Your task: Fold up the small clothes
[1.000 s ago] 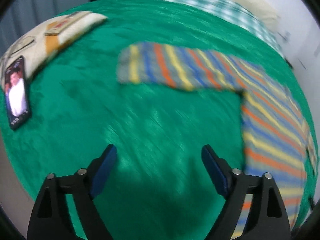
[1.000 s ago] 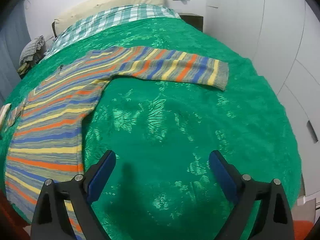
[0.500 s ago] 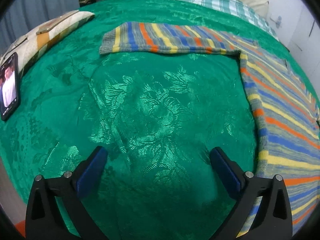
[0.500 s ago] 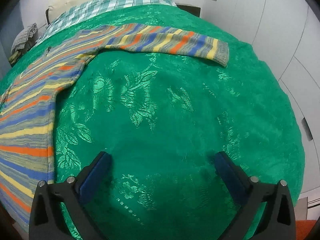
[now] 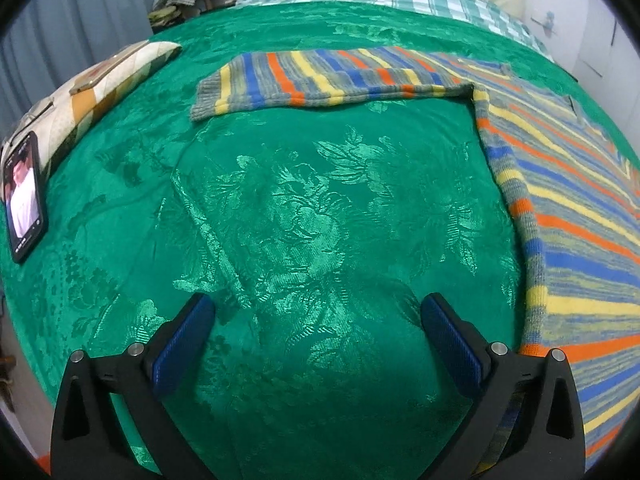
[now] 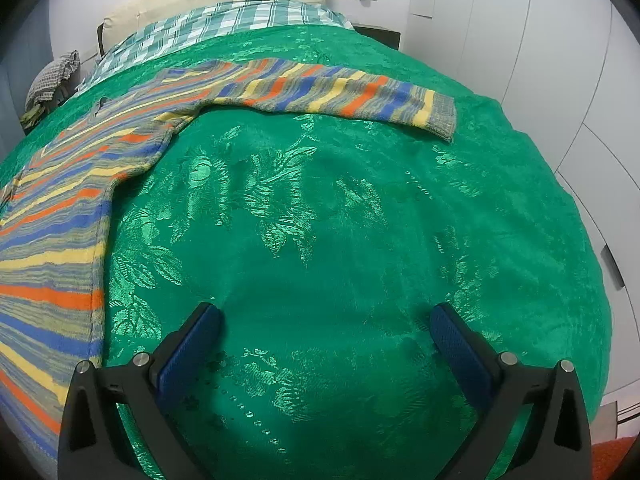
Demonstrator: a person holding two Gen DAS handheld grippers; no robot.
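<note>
On the bed (image 5: pixel 280 216), sweater (image 5: pixel 568 184) lies flat and unfolded, body running near-to-far between the two tools, sleeves stretched out sideways at the far end. Left tool (image 5: pixel 316 320): jaws wide, empty, over bare cover; sweater body is to its right, left sleeve (image 5: pixel 320 80) far ahead with cuff pointing left. Right tool (image 6: pixel 326 324): jaws wide, empty; body is to its left, right sleeve (image 6: pixel 340 94) far ahead, cuff pointing right. Each sleeve's long axis runs across the tool's line of sight, so each tool is nearer its own sleeve. Judgement: first fold is likely sleeves in; reach forward to the cuffs. Phone (image 5: pixel 22 196) and pillow (image 5: pixel 100 80) at left, well apart.
</note>
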